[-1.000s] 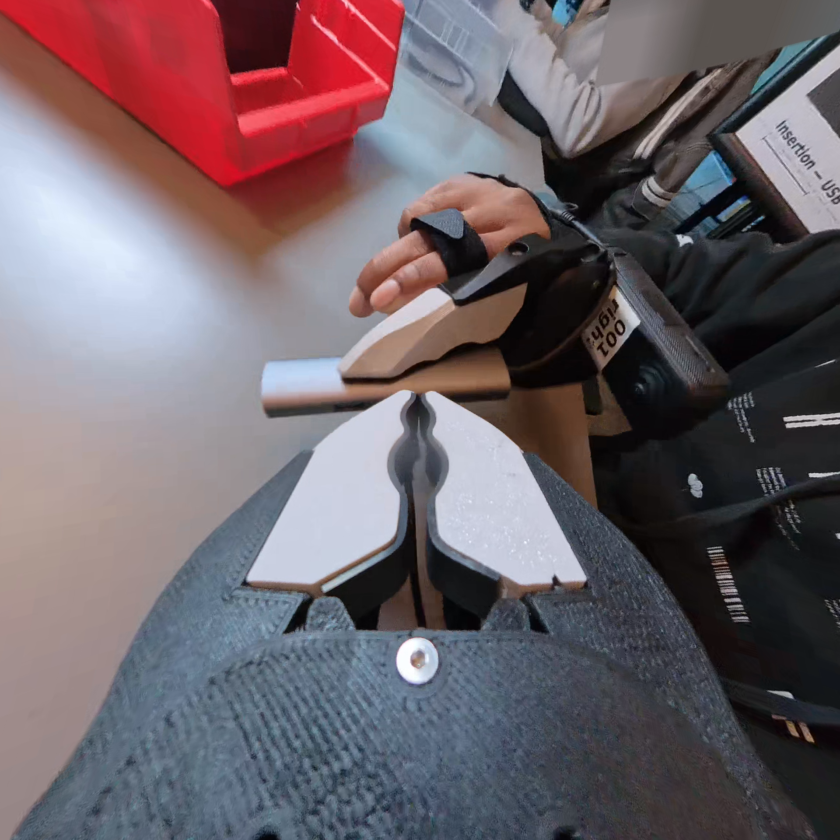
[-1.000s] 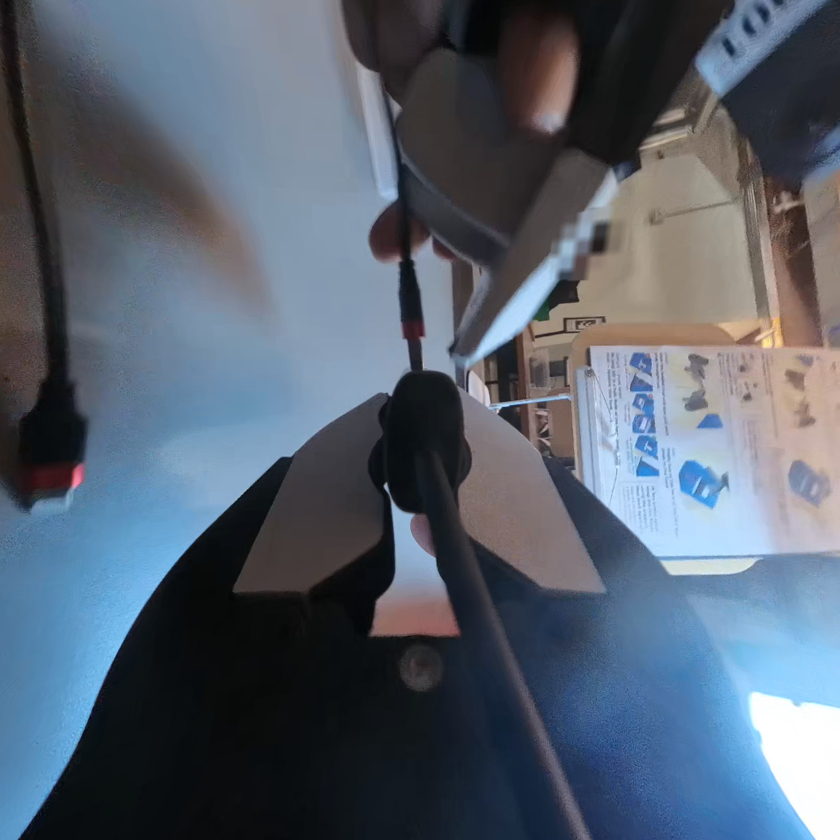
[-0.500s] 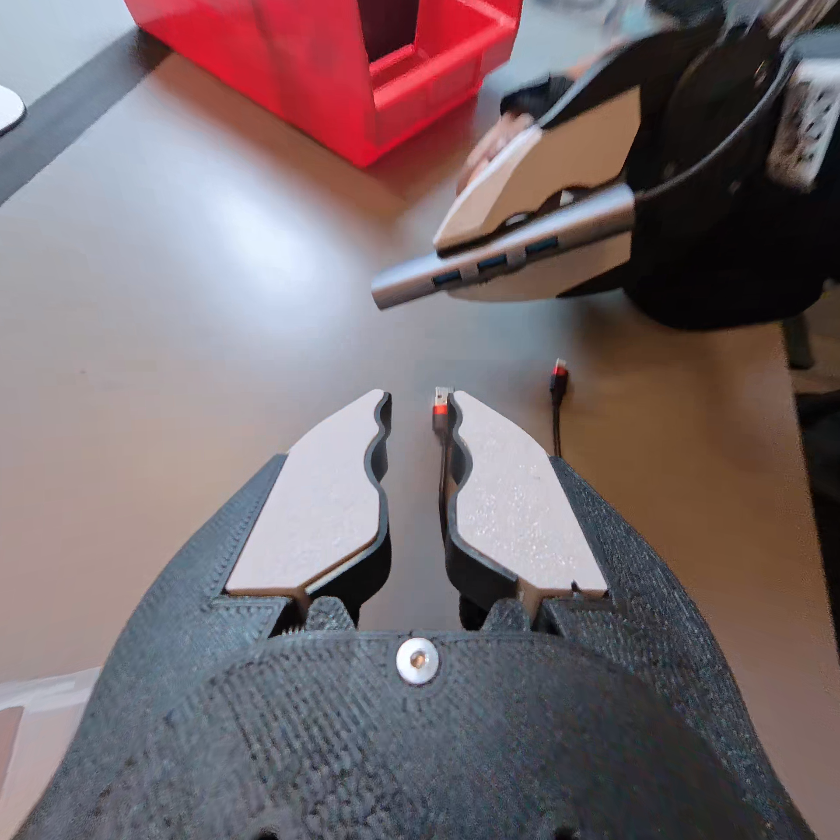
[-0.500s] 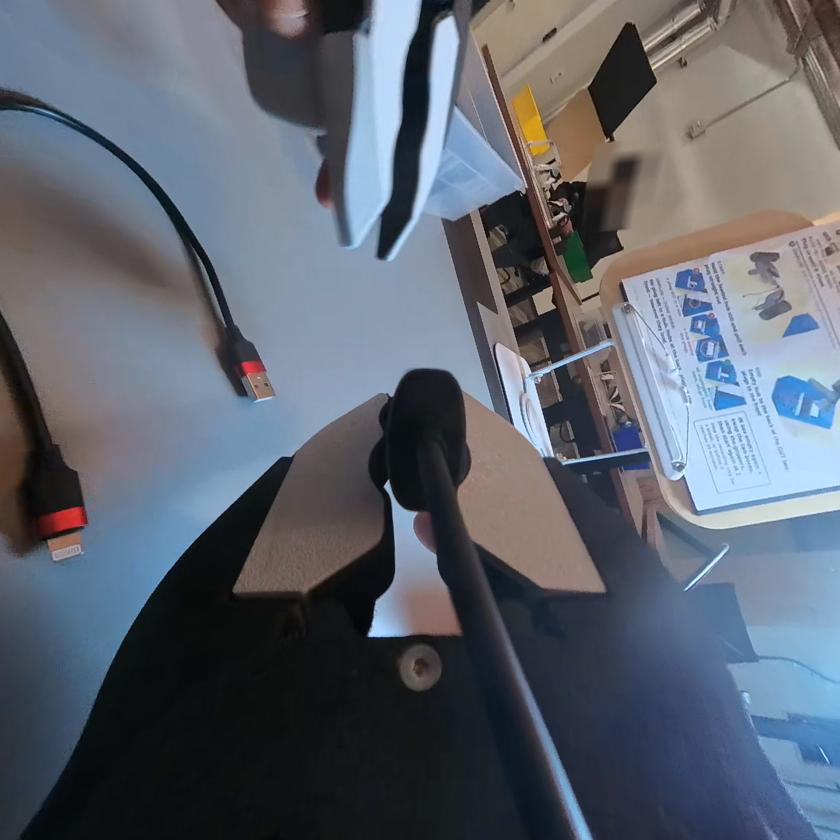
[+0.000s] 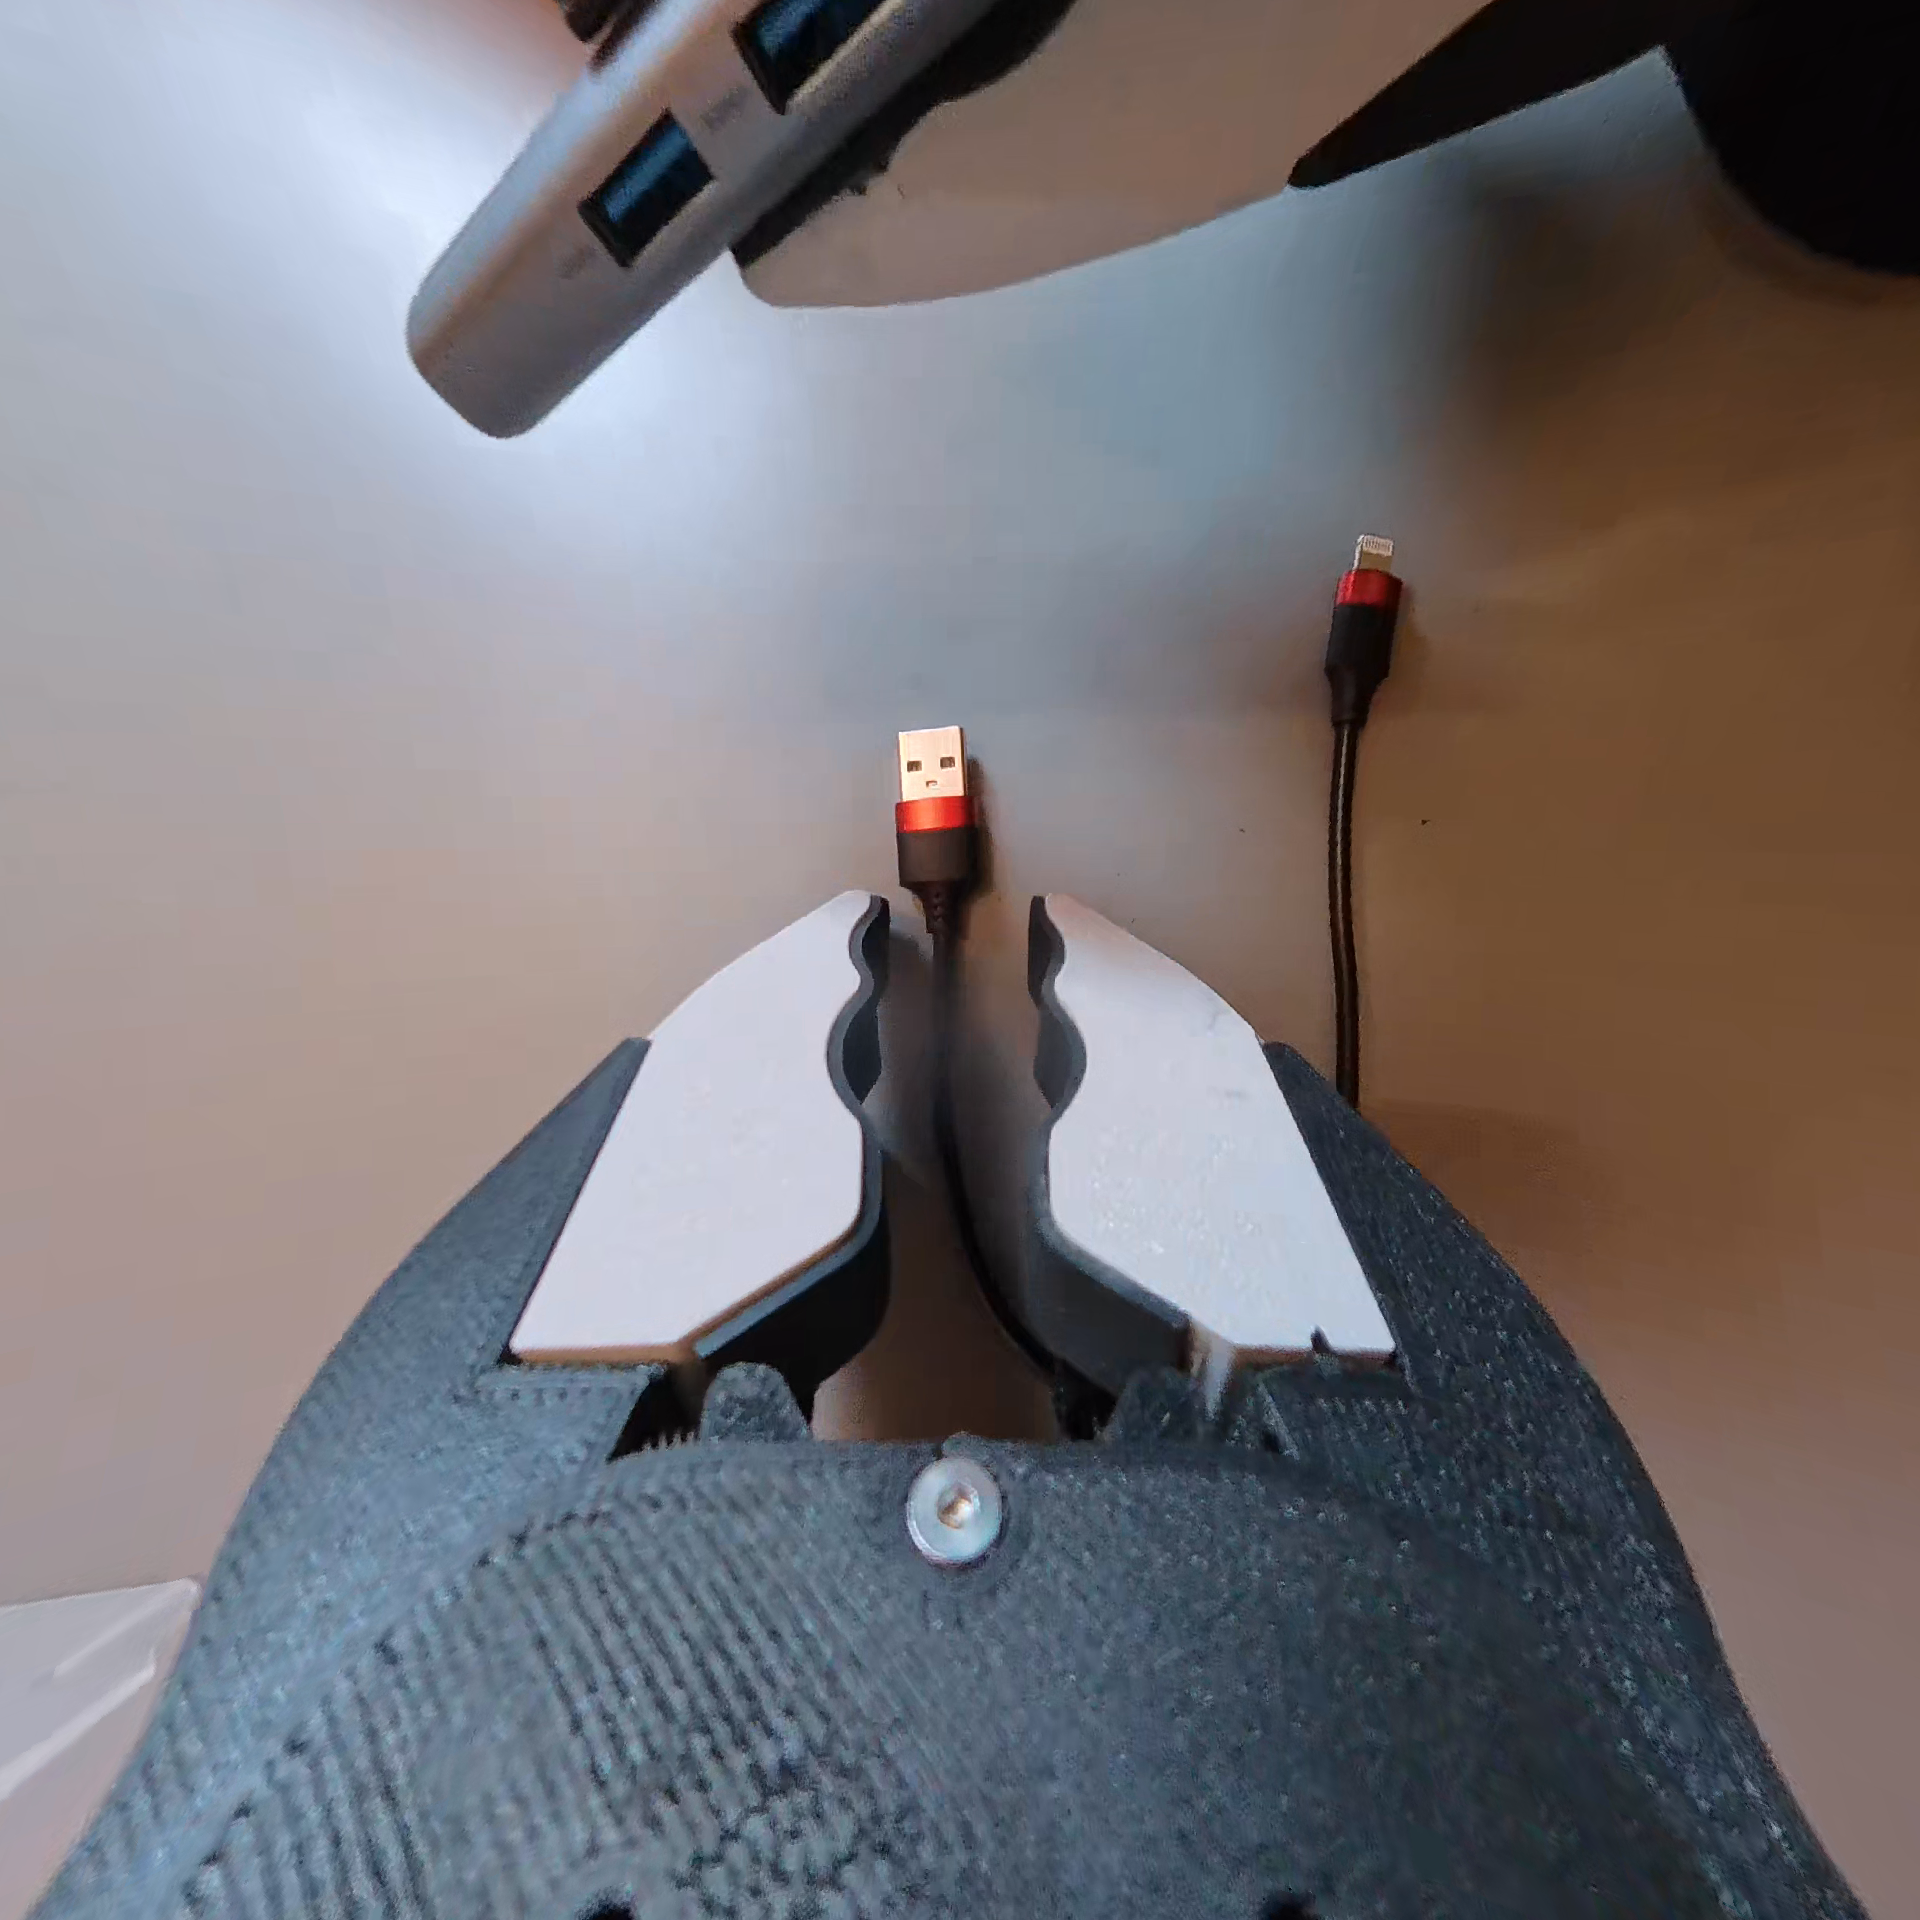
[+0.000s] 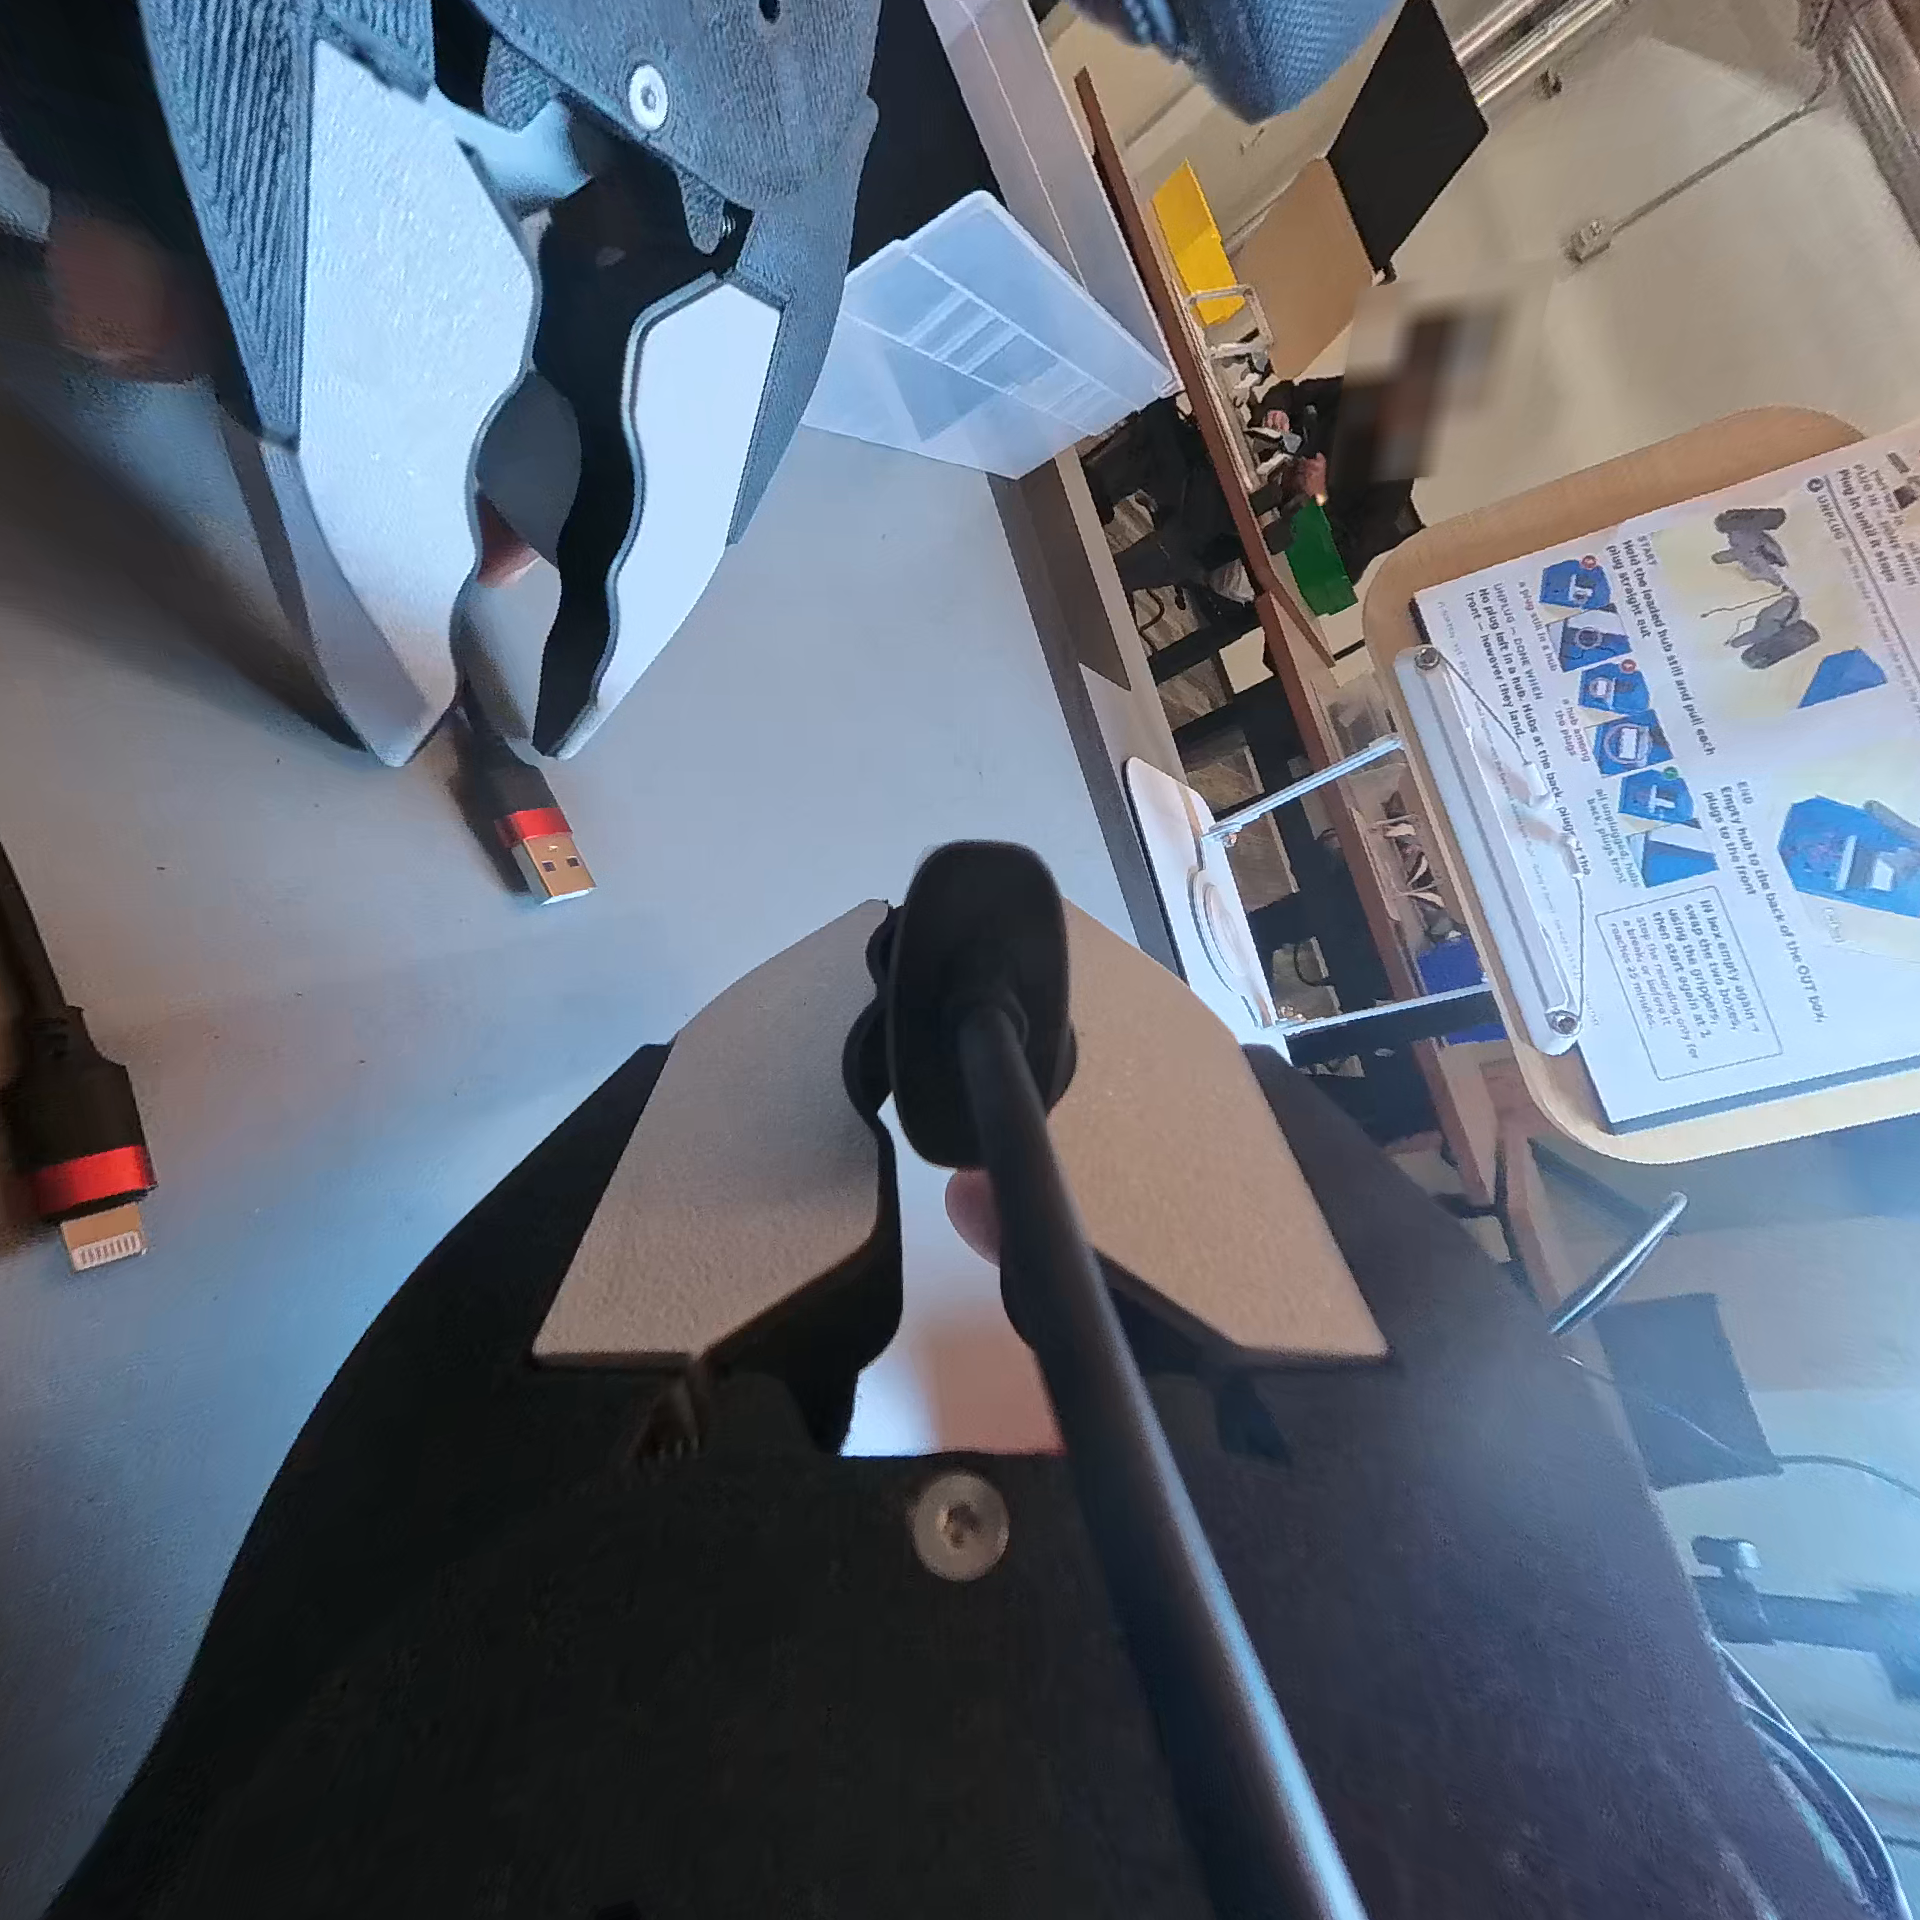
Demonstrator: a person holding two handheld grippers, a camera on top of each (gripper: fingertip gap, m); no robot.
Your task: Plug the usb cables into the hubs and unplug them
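Observation:
A black cable with a red-collared USB-A plug [image 5: 933,790] lies flat on the grey table [image 5: 312,935]. My left gripper [image 5: 956,909] is open and low over it, one finger on each side of the cable just behind the plug. It also shows in the right wrist view [image 6: 478,743], with the plug [image 6: 545,862] past its tips. My right gripper [image 6: 971,935] is shut on the silver hub's black cable end [image 6: 977,1039]. The hub [image 5: 623,208] hangs above the table ahead of the plug, ports facing me. One right finger [image 5: 987,229] lies under it.
A second red-collared plug [image 5: 1366,592], a smaller flat connector, lies to the right of the first and shows again in the right wrist view [image 6: 88,1195]. A clear plastic box [image 6: 987,343] sits at the table edge. An instruction sheet on a stand [image 6: 1714,779] stands beyond the edge. About 10 cm separates my left fingertips from my right.
My left gripper was shut a second ago, then opened and came down so the cable lies between its fingers. The hub, still held by my right gripper, has come closer.

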